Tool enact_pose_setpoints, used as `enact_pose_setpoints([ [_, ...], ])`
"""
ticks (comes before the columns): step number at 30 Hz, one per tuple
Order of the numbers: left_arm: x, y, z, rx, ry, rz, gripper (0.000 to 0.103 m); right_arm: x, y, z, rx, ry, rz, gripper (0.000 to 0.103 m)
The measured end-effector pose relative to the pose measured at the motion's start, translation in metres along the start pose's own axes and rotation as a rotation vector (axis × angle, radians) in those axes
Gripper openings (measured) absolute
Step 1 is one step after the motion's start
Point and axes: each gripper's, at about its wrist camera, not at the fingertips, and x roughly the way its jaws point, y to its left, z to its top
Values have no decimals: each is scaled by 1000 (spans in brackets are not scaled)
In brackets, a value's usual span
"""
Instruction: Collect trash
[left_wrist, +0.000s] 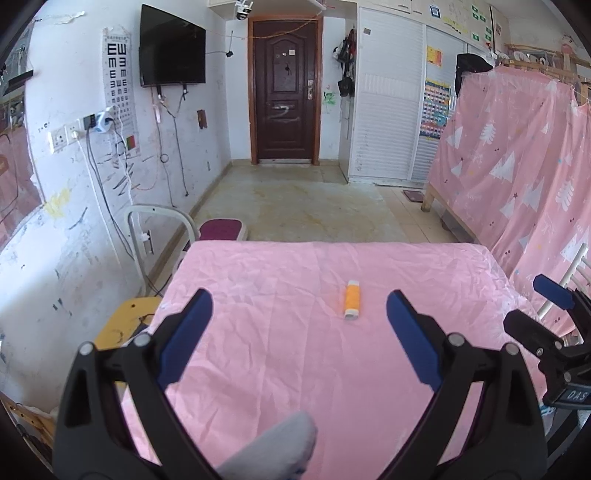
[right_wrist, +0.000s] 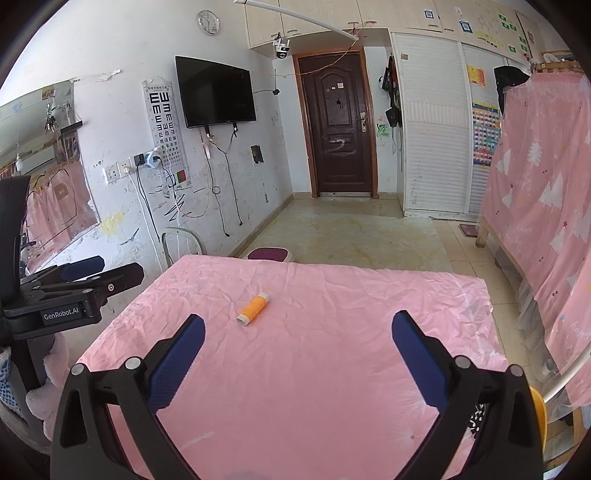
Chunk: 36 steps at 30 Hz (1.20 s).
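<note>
A small orange tube with white ends (left_wrist: 352, 300) lies on the table under a pink cloth (left_wrist: 280, 354); the right wrist view shows the same tube (right_wrist: 253, 308) left of centre on the cloth (right_wrist: 314, 369). My left gripper (left_wrist: 300, 312) is open, with the tube ahead and slightly right between its finger lines, apart from them. My right gripper (right_wrist: 299, 330) is open too, with the tube ahead to its left. Each gripper appears in the other's view: the right one (left_wrist: 554, 325) at the right edge, the left one (right_wrist: 74, 288) at the left edge.
A grey sleeve (left_wrist: 273, 454) lies at the table's near edge. A yellow stool (left_wrist: 122, 321) and a white chair frame (left_wrist: 155, 229) stand left of the table. A pink curtain over a bed frame (left_wrist: 517, 166) fills the right. Tiled floor runs to a dark door (left_wrist: 284, 88).
</note>
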Motion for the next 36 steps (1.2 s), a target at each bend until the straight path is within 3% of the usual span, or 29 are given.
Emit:
enact_pose_setpoints([
  [36,-3,-2,-2,-8,-12,0,91,-2,3,-7,-6,8,4,91],
])
